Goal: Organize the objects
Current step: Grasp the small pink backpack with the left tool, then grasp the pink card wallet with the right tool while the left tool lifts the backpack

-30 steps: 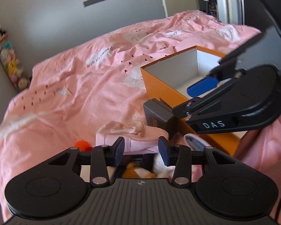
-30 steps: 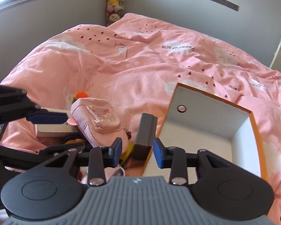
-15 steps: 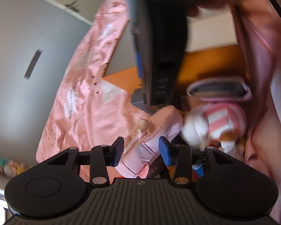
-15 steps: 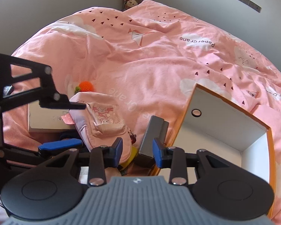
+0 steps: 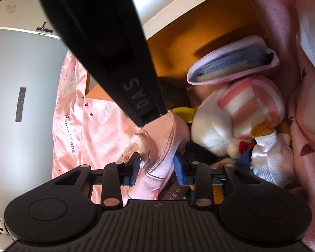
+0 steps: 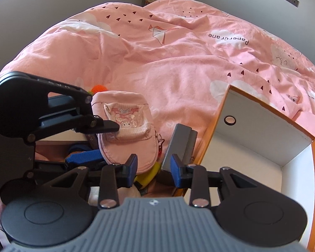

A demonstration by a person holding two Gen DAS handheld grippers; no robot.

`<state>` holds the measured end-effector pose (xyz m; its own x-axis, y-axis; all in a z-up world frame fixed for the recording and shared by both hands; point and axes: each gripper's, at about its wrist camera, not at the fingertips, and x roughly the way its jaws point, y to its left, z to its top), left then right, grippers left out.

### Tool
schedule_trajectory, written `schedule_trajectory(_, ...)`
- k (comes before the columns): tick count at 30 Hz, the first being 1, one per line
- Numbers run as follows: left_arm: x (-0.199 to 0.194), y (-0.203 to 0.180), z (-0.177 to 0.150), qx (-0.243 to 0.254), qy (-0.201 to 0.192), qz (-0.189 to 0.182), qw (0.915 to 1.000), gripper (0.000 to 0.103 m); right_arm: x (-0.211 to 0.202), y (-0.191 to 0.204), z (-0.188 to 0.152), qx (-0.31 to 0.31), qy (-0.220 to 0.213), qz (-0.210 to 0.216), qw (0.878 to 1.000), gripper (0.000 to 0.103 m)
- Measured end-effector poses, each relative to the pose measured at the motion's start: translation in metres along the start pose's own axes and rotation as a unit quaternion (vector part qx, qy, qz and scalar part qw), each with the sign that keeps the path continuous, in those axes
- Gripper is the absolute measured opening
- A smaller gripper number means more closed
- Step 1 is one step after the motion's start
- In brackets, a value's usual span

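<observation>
A pink fabric pouch (image 6: 128,130) with a cartoon print lies on the bed among a pile of toys; it also shows in the left wrist view (image 5: 157,149). My left gripper (image 5: 156,168) is turned on its side with its open jaws on either side of the pouch's edge; it shows in the right wrist view (image 6: 100,138) at the pouch's left. My right gripper (image 6: 154,168) is open and empty, hovering just above the pouch and a grey block (image 6: 181,145). An orange box (image 6: 314,168) with a white inside stands open at the right.
A striped pink-and-white plush (image 5: 241,115), a pink card holder (image 5: 233,63), a yellow item (image 6: 149,176) and an orange toy (image 6: 98,88) lie around the pouch. A white box (image 6: 61,140) sits behind the left gripper. The pink duvet (image 6: 178,52) covers the bed.
My left gripper has rolled onto its side and dropped down so that its jaws straddle the pouch. My right gripper has shifted slightly forward over the pile.
</observation>
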<state>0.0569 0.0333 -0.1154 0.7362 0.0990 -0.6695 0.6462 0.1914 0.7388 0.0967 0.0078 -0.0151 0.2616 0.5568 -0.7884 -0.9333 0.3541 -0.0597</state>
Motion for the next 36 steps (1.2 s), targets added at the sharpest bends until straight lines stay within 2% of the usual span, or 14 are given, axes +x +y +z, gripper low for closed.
schedule_trajectory(2, 0.002, -0.005, -0.003, 0.012, -0.003, 0.003, 0.9999, 0.040, -0.001, 0.000, 0.000, 0.000, 0.001, 0.000, 1.000, 0.036)
schedule_trajectory(6, 0.000, -0.011, -0.011, 0.057, -0.013, 0.002, 0.9983, 0.065, -0.006, 0.002, -0.001, -0.001, -0.001, -0.004, 1.000, 0.036)
schedule_trajectory(8, 0.003, -0.013, -0.016, 0.082, -0.013, 0.001, 0.9966, 0.068, -0.009, 0.003, -0.002, -0.005, -0.002, -0.007, 1.000, 0.036)
schedule_trajectory(11, 0.014, -0.018, -0.022, 0.110, 0.006, -0.013, 0.9938, 0.066, -0.011, 0.003, -0.003, -0.008, -0.002, -0.011, 1.000, 0.036)
schedule_trajectory(13, 0.020, -0.022, -0.028, 0.111, 0.013, -0.009, 0.9937, 0.044, -0.012, 0.003, -0.004, -0.007, -0.003, -0.014, 1.000, 0.036)
schedule_trajectory(14, 0.022, -0.024, -0.030, 0.109, 0.016, -0.002, 0.9939, 0.042, -0.012, 0.003, -0.004, -0.006, -0.004, -0.015, 1.000, 0.036)
schedule_trajectory(19, 0.017, -0.021, -0.042, 0.050, 0.021, -0.007, 0.9985, 0.031, -0.016, 0.002, -0.006, -0.003, -0.005, -0.012, 1.000, 0.036)
schedule_trajectory(22, 0.006, 0.000, -0.048, -0.039, 0.025, -0.030, 0.9985, 0.029, -0.024, 0.001, -0.008, 0.006, -0.014, -0.011, 1.000, 0.036)
schedule_trajectory(24, -0.003, 0.016, -0.054, -0.112, 0.030, -0.052, 0.9919, 0.028, -0.032, -0.001, -0.010, 0.015, -0.023, -0.010, 1.000, 0.036)
schedule_trajectory(26, -0.012, 0.033, -0.063, -0.192, 0.031, -0.075, 0.9781, 0.028, -0.042, -0.001, -0.014, 0.028, -0.035, -0.009, 0.999, 0.036)
schedule_trajectory(29, -0.031, 0.047, -0.071, -0.306, 0.025, -0.103, 0.9462, 0.027, -0.059, -0.001, -0.022, 0.047, -0.050, -0.004, 0.998, 0.036)
schedule_trajectory(31, -0.043, 0.095, -0.024, -0.388, 0.015, -0.128, 0.9128, 0.027, -0.072, 0.001, -0.032, 0.061, -0.060, 0.005, 0.996, 0.036)
schedule_trajectory(33, -0.055, 0.124, -0.025, -0.453, 0.005, -0.151, 0.8788, 0.027, -0.083, 0.005, -0.043, 0.075, -0.062, 0.016, 0.995, 0.036)
schedule_trajectory(36, -0.072, 0.145, -0.035, -0.544, -0.010, -0.180, 0.8197, 0.027, -0.095, 0.014, -0.061, 0.094, -0.061, 0.033, 0.993, 0.036)
